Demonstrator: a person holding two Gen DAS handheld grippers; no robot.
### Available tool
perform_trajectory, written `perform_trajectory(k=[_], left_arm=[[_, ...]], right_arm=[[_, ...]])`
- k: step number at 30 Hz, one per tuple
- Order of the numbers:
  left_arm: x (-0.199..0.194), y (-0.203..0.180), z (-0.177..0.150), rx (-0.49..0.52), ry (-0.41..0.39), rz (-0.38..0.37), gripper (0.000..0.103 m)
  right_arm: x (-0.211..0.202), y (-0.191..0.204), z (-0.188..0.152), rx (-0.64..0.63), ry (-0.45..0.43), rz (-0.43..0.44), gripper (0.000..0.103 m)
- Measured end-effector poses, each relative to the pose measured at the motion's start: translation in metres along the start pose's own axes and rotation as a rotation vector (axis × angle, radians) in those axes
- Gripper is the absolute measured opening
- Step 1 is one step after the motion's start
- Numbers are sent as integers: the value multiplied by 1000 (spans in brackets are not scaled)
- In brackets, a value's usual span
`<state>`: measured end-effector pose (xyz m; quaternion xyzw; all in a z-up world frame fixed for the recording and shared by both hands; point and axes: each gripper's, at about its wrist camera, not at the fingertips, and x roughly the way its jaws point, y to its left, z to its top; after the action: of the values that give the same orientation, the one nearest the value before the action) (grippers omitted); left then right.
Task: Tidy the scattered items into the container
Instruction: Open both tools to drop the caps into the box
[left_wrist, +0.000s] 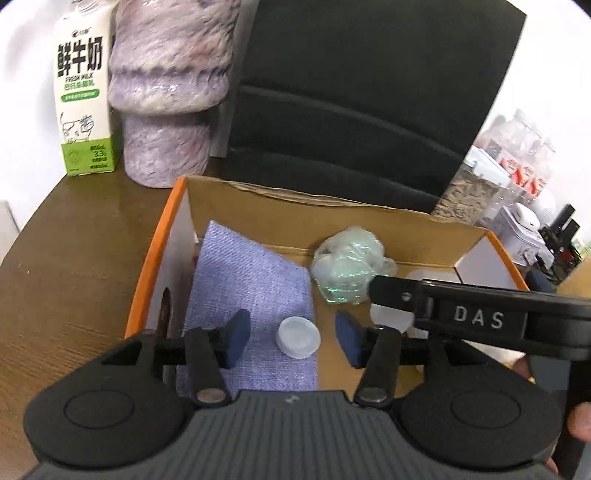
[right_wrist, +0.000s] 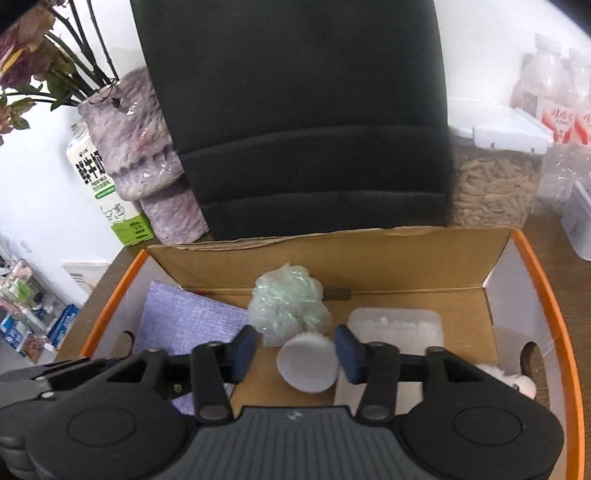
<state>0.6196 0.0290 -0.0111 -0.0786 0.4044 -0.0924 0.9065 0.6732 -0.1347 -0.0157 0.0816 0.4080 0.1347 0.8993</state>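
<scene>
An orange-rimmed cardboard box (left_wrist: 155, 243) (right_wrist: 543, 280) holds a folded lilac cloth (left_wrist: 255, 280) (right_wrist: 184, 321), a crumpled greenish plastic bag (left_wrist: 347, 269) (right_wrist: 288, 306), a clear plastic tray (right_wrist: 395, 328) and a fluffy white item (right_wrist: 517, 380). My left gripper (left_wrist: 291, 339) is open above the box, over a small white cap (left_wrist: 298, 336) lying at the cloth's edge. My right gripper (right_wrist: 293, 350) is open, with a white cup-like lid (right_wrist: 308, 363) between its pads, not clamped. The right gripper's black body (left_wrist: 480, 314) crosses the left wrist view.
A milk carton (left_wrist: 85, 103) and a mottled purple vase (left_wrist: 166, 92) stand on the brown table (left_wrist: 74, 258) left of the box. A black chair back (right_wrist: 295, 110) rises behind it. A jar of seeds (right_wrist: 495, 181) and bottles (right_wrist: 554, 92) stand at the right.
</scene>
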Motion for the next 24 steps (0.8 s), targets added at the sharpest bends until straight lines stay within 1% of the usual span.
perform_trajectory(k=[3, 4, 5, 6, 8, 9, 10, 11, 13, 14, 15, 17, 18, 20, 22, 24], left_arm=[[-9, -5, 0, 17, -11, 13, 58], [-13, -7, 2, 19, -17, 27, 66], [-19, -9, 2, 23, -30, 51, 71], [-28, -9, 1, 29, -48, 69, 71], [-45, -11, 1, 38, -66, 81, 73], [-55, -11, 1, 36, -70, 86, 75], [-64, -11, 2, 28, -74, 100, 81], [-75, -10, 1, 17, -85, 125, 83], [-97, -9, -2, 9, -108, 166, 84], [-109, -8, -4, 7, -113, 180, 85], [-121, -7, -7, 3, -119, 187, 85], [-145, -5, -16, -2, -129, 195, 87], [-158, -4, -22, 8, -132, 201, 88], [-182, -7, -38, 64, -146, 211, 96], [-207, -11, -54, 147, -176, 248, 97], [-234, -12, -69, 184, -212, 286, 98]], right_arm=[[-10, 1, -3, -16, -16, -30, 55], [-16, 1, -4, -23, -27, -41, 55], [-24, 0, -5, -24, -35, -44, 55], [-31, -1, -6, -19, -40, -46, 55], [-50, -2, -8, -15, -51, -55, 55], [-59, -2, -9, -19, -58, -60, 55], [-71, -2, -10, -22, -67, -69, 55], [-82, -2, -12, -24, -77, -74, 56], [-106, 0, -17, -31, -97, -75, 58], [-120, 1, -22, -39, -108, -77, 61], [-133, 2, -27, -52, -119, -82, 63], [-157, 3, -40, -83, -138, -101, 63], [-170, 3, -48, -99, -145, -112, 64], [-194, 2, -61, -127, -155, -131, 65], [-218, -2, -76, -148, -171, -150, 68], [-240, -8, -90, -155, -174, -170, 68]])
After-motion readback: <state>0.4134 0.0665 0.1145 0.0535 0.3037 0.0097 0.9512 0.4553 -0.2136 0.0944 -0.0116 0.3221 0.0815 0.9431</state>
